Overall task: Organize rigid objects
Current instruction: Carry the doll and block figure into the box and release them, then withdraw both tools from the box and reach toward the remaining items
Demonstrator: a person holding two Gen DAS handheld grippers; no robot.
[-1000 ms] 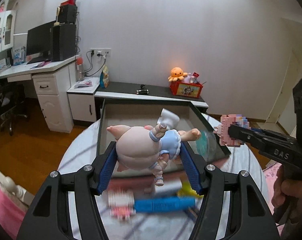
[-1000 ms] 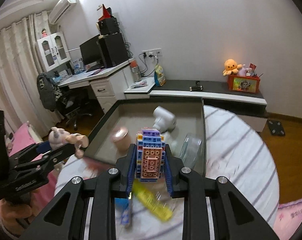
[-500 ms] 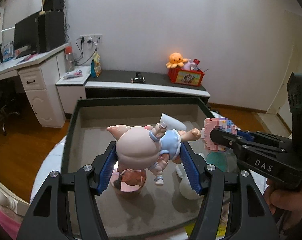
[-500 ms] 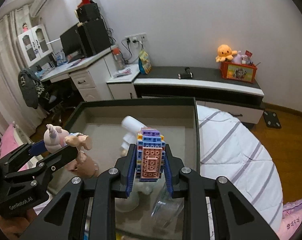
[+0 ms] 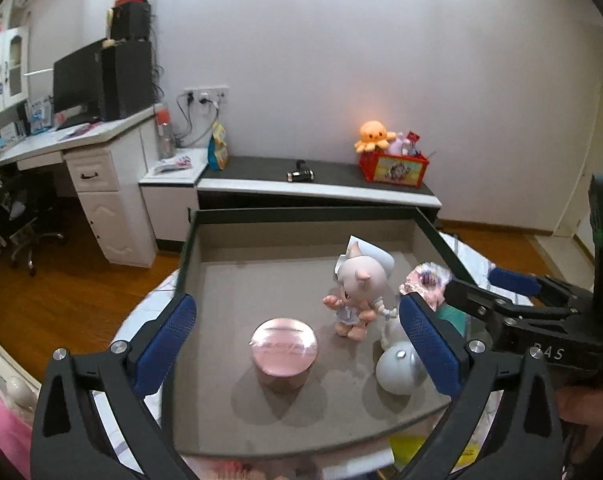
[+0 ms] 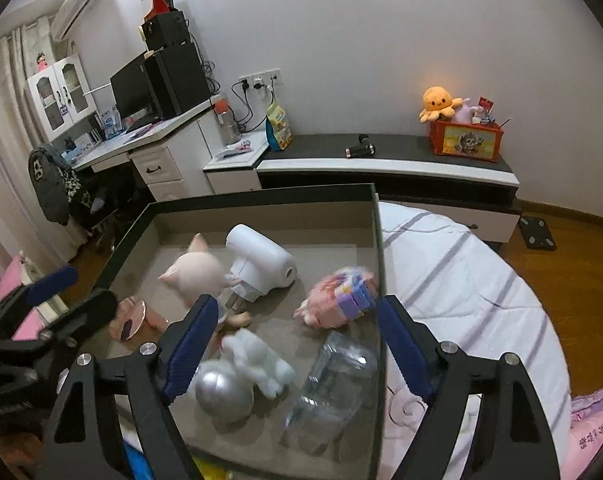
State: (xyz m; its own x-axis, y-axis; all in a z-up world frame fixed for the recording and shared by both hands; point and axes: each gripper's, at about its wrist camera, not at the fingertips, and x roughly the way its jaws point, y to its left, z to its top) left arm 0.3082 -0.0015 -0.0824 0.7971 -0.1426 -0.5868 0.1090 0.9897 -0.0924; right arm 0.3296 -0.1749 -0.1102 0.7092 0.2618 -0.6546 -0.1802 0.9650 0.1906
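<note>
Left wrist view: both hand-held grippers gape wide over the tray (image 5: 189, 240).
Left hand-held gripper (image 5: 297, 336) and right hand-held gripper (image 6: 293, 344) hold nothing; the pig doll (image 5: 355, 294) stands inside the tray.

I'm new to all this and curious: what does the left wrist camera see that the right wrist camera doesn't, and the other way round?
Only the left wrist view shows the top of the round pink tin and the pig doll's face. Only the right wrist view shows the clear plastic container, the whole white device and the air conditioner. Both show the grey tray, the block toy, the silver ball, the orange octopus plush, and each hand-held gripper, left hand-held gripper and right hand-held gripper, open.
</note>
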